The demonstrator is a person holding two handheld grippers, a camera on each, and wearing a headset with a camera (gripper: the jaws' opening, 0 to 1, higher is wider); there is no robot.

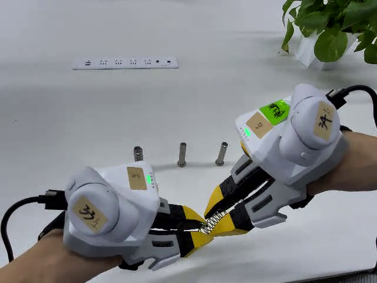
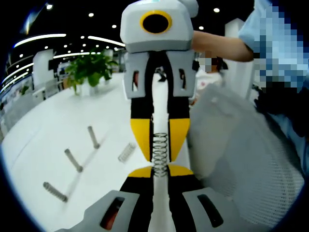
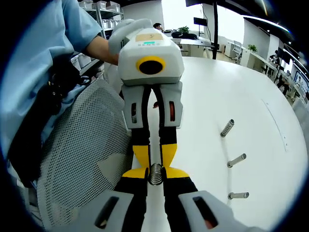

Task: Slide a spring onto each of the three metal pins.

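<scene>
The white worktop (image 1: 70, 118) carries all items. A green leafy plant in a white pot (image 1: 330, 26) stands at its far right corner. A flat white power strip (image 1: 125, 63) lies at the far side.

The left tool (image 1: 199, 231) and the right tool (image 1: 217, 219) meet tip to tip at the near edge. Each has white housing and black jaws with yellow tips. Both are closed on one small coiled steel spring (image 1: 213, 222), one tool at each end of it.

Three short metal pins stand upright in a row beyond the tools. The left pin (image 1: 138, 154) has a fitted spring (image 1: 138, 152) around its shaft. The middle pin (image 1: 182, 154) and the right pin (image 1: 221, 153) are bare.

In the left gripper view a loose spring (image 2: 126, 152) lies on the worktop near the pins.
</scene>
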